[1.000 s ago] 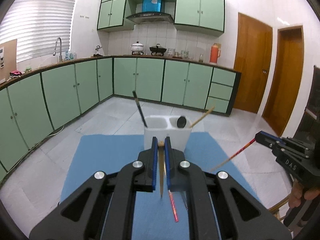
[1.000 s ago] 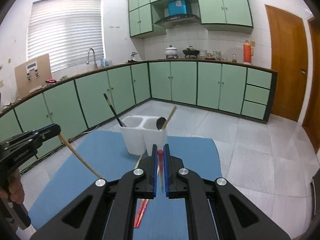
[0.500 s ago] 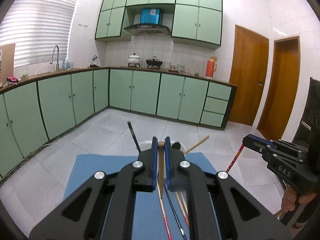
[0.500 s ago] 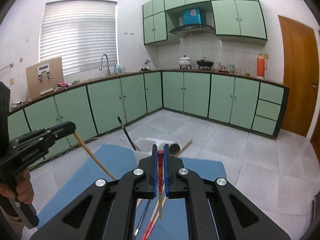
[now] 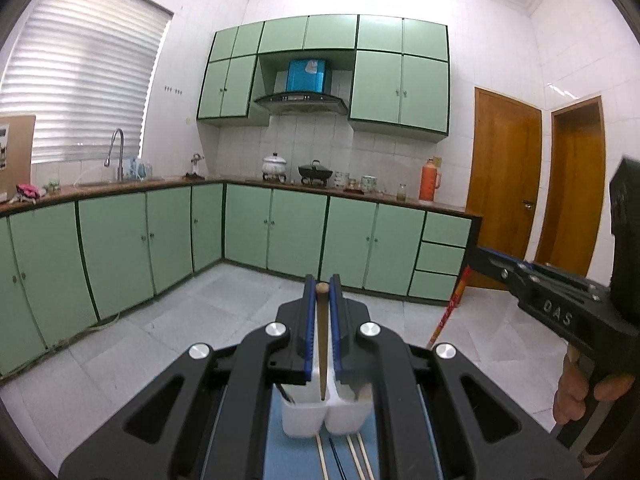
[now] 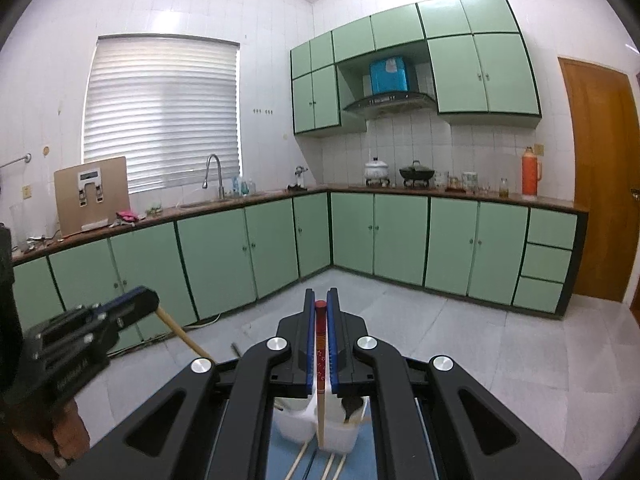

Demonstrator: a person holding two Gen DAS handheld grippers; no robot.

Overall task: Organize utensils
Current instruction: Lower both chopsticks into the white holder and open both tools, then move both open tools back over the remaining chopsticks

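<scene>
My left gripper is shut on a plain wooden chopstick that hangs down over the white two-compartment holder. My right gripper is shut on a red-topped chopstick whose tip hangs above the same holder. Each gripper shows in the other's view: the right one at right with its red chopstick, the left one at left with its wooden chopstick. The holder has a dark spoon in its right compartment and a black stick in the left.
The holder stands on a blue mat. Several loose chopsticks lie on the mat in front of it. Green kitchen cabinets and a tiled floor lie beyond.
Both grippers have risen and tilted up with their chopsticks. The holder has dropped low in both views, now partly hidden under the gripper bodies.
</scene>
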